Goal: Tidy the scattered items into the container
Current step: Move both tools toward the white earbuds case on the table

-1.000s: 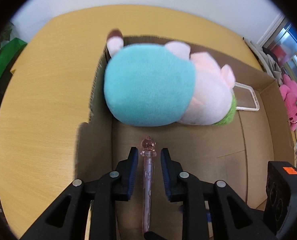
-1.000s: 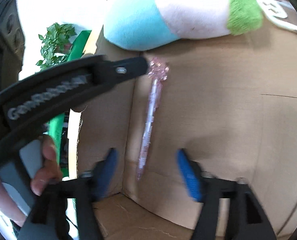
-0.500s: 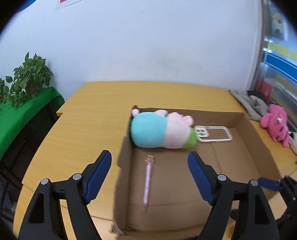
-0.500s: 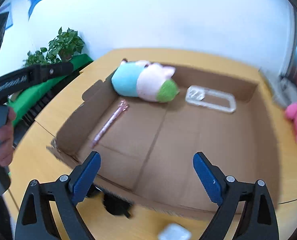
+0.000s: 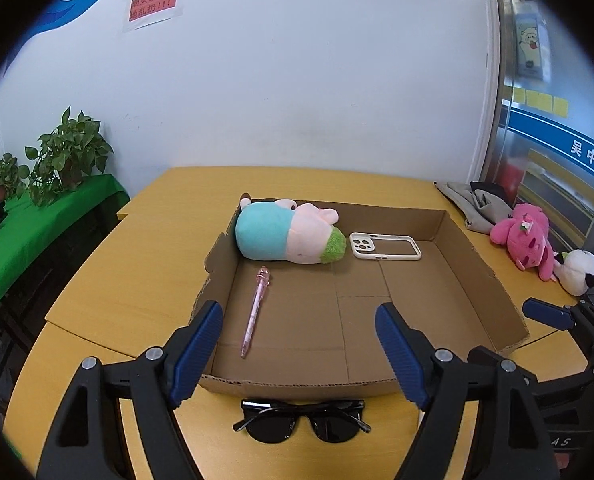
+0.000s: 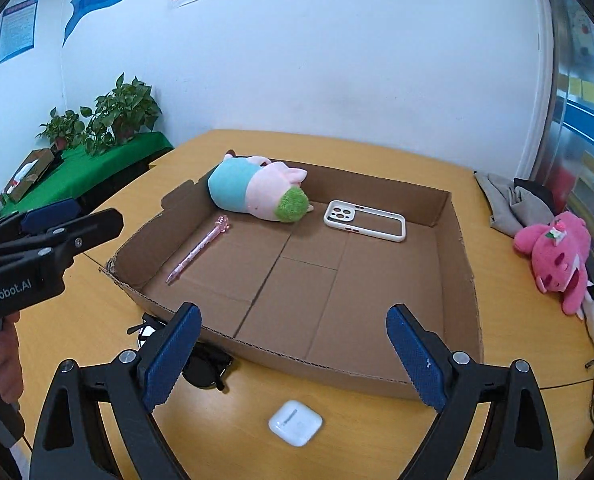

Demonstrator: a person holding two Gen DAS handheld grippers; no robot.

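Both your tongs, left (image 5: pixel 297 344) and right (image 6: pixel 293 354), hang spread and empty; next, pinch the sunglasses (image 5: pixel 302 420) at lower centre.

Box's (image 6: pixel 455 256) right half lies bare; plush (image 6: pixel 257 194) crowds far-left corner.

left gripper (image 5: pixel 299 344) — black frame, blue ribbed pads | right gripper (image 6: pixel 293 354) — same, silver screws
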